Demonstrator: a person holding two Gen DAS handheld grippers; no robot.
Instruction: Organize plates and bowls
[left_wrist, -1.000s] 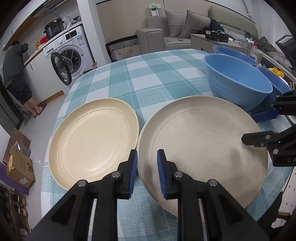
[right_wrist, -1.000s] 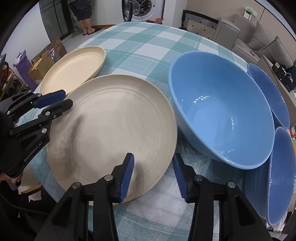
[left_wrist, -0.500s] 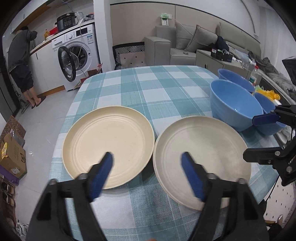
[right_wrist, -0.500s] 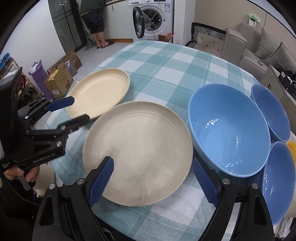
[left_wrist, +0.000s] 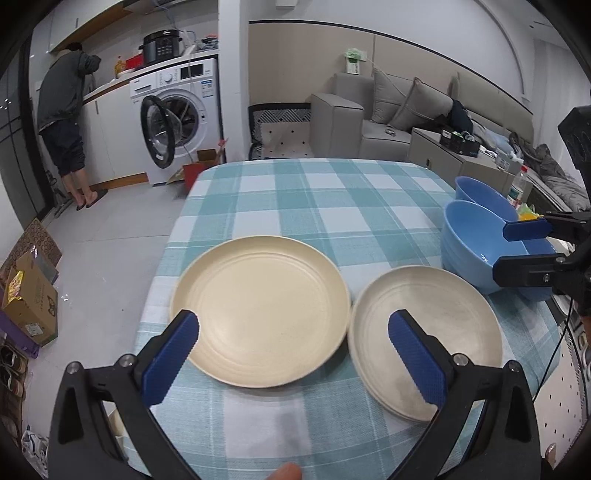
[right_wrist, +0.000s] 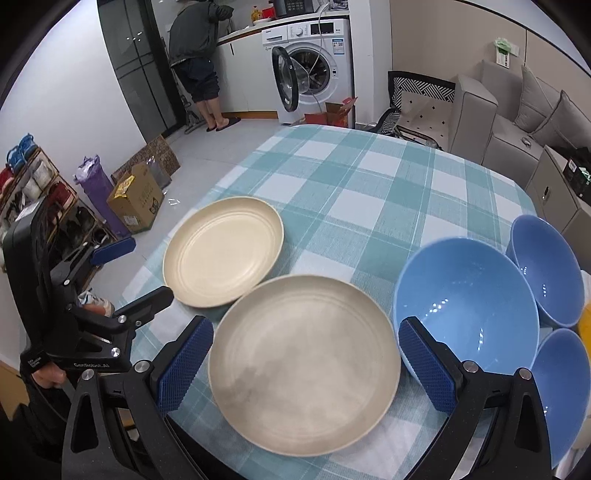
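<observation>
Left wrist view: the left tool (left_wrist: 293, 334) hangs above the near edge of the table (left_wrist: 332, 199), pointing down and forward, its jaws opening wide with nothing between the pads. Below it two cream plates lie side by side on the checked cloth: the left plate (left_wrist: 260, 310) and the right plate (left_wrist: 424, 339), edges almost touching. The large blue bowl (left_wrist: 476, 254) stands just beyond the right plate, a second bowl (left_wrist: 480, 194) behind it.

Right wrist view: the right tool (right_wrist: 306, 360) is pitched steeply down over the right plate (right_wrist: 304, 363), its jaws likewise opening and empty. Three blue bowls cluster at the right: the large bowl (right_wrist: 465, 306), a far bowl (right_wrist: 546, 269) and a near bowl (right_wrist: 561, 391). The left tool (right_wrist: 129, 269) appears at the left edge.

Judged step: both tools are free and no stacking is visible yet. The next move probably calls for seizing one plate by its rim and setting it on the other.
</observation>
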